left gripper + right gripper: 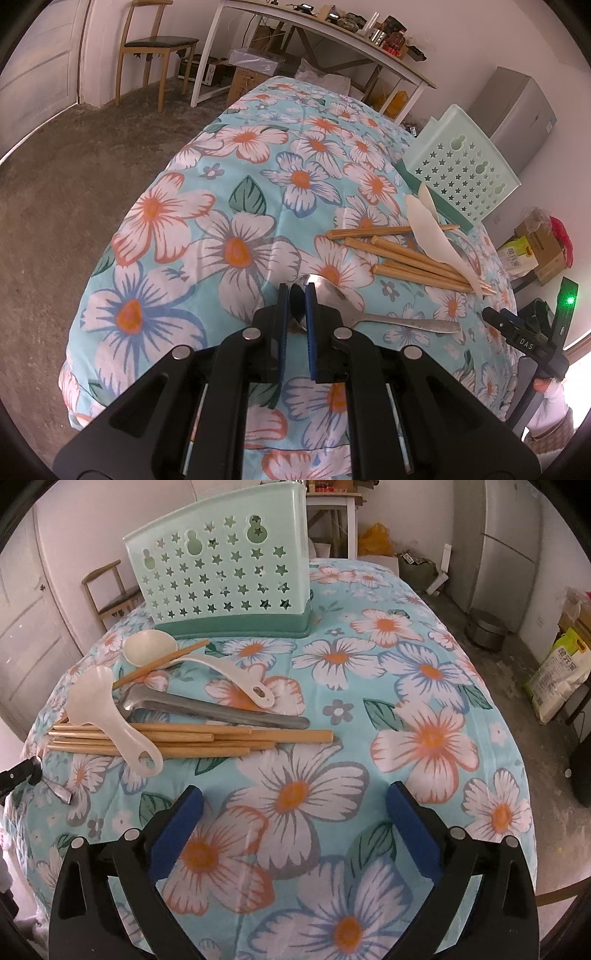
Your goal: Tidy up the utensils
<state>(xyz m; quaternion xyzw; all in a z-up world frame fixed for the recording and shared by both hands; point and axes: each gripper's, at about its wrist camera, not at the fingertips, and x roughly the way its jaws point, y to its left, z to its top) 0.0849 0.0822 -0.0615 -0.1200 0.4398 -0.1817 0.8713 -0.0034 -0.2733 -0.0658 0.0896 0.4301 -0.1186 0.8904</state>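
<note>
Utensils — tan wooden chopsticks (192, 738), two cream plastic rice paddles (110, 716) and grey metal tongs (221, 710) — lie heaped on the floral-clothed surface (424, 686) before the mint-green star-perforated plastic holder (221, 576). Left gripper (296, 295) jaws pinch a steel spoon (369, 314) by its bowl; right gripper (295, 808) jaws gape wide, empty.

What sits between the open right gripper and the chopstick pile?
Nothing visible: only bare floral cloth lies between the right gripper and the chopsticks. A white rice paddle lies across their left part.
</note>
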